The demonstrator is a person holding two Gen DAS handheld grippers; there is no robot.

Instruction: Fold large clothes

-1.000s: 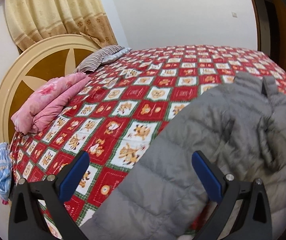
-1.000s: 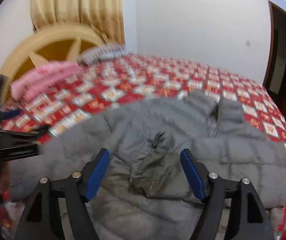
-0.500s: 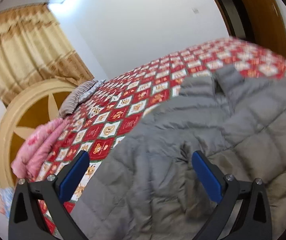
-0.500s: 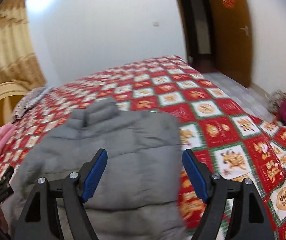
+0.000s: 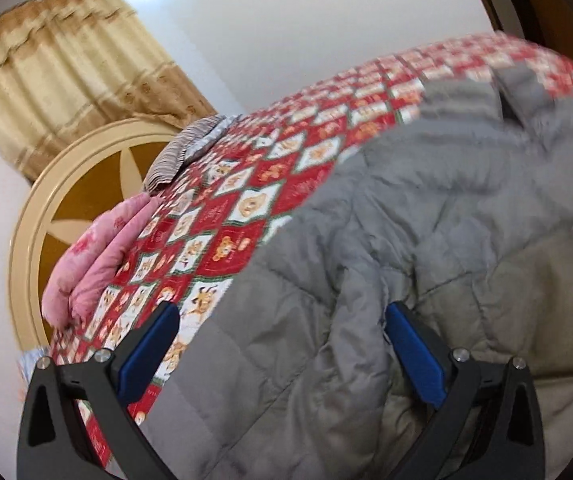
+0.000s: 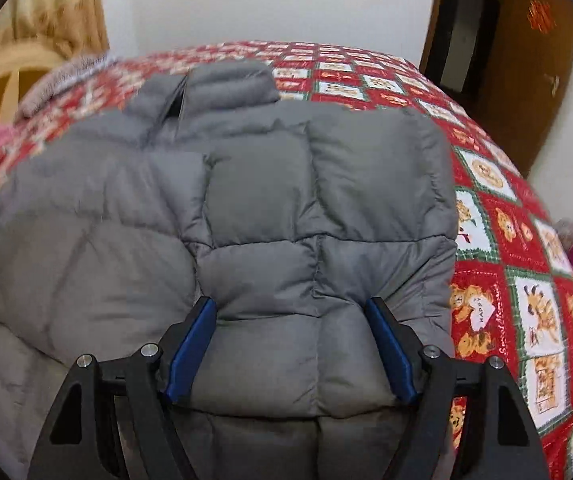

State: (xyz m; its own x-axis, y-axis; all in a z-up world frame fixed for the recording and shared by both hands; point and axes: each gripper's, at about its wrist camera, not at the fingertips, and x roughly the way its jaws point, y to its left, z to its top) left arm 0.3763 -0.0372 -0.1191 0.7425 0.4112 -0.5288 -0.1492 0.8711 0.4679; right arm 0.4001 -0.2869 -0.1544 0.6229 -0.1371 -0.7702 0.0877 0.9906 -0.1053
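Observation:
A large grey puffer jacket point(image 6: 254, 208) lies spread on the bed, collar at the far end. It also fills the right of the left wrist view point(image 5: 426, 240). My right gripper point(image 6: 290, 344) is open, its blue pads either side of a padded panel near the jacket's hem, close above the fabric. My left gripper point(image 5: 282, 356) is open over the jacket's left edge, where a raised fold runs between the fingers. Whether either touches the fabric I cannot tell.
The bed has a red patchwork quilt point(image 6: 498, 216) with bear prints. A pink folded blanket point(image 5: 98, 256) and a striped pillow point(image 5: 182, 152) lie by the round cream headboard point(image 5: 46, 216). A brown door point(image 6: 526, 60) stands at the right.
Both grippers have swung over and dropped closer to the jacket. The right one now faces the jacket's middle instead of its right edge. Both stay open.

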